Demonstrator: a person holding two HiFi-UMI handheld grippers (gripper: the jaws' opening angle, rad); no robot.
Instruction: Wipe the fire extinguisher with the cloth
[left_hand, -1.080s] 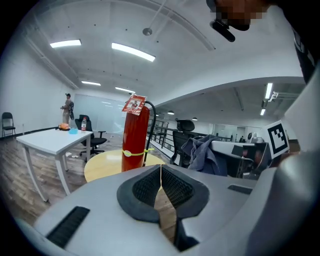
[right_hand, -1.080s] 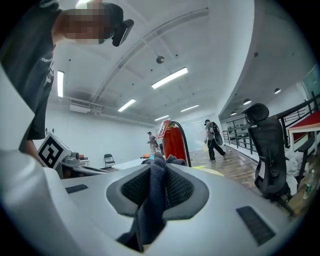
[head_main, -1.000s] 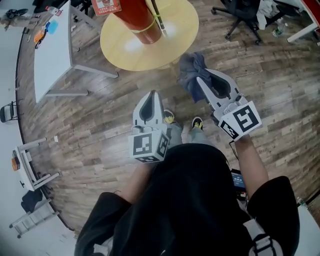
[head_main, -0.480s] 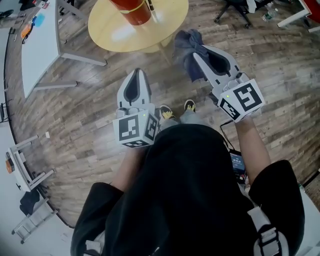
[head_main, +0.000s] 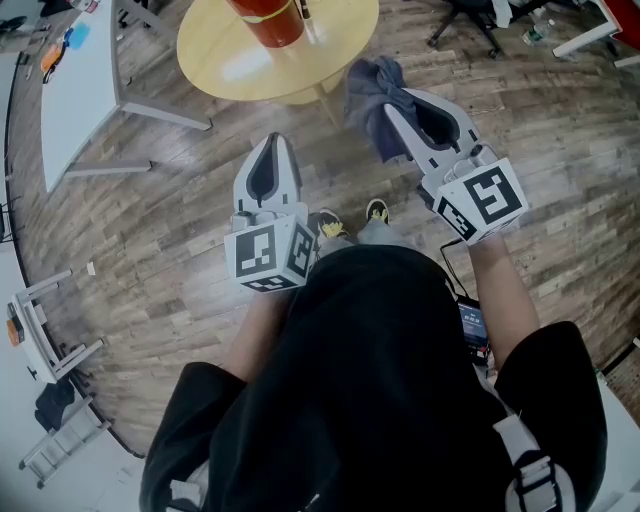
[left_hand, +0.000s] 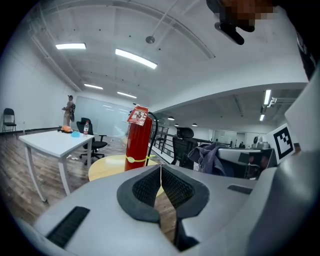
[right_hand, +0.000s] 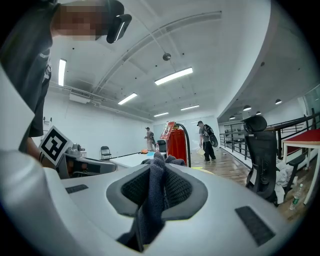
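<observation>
Wiping not yet begun, as far as can be judged. Extinguisher (head_main: 268, 18): red, upright on round table (head_main: 330, 55). Cloth (head_main: 372, 88): dark, pinched in right gripper (head_main: 392, 112); near the extinguisher but apart from it, to its right and nearer the person. Left gripper (head_main: 276, 148): jaws pressed together on nothing, pointing toward the extinguisher. Both grippers held out before the body, arms bent. Left to do: the reach and the whole wipe.
</observation>
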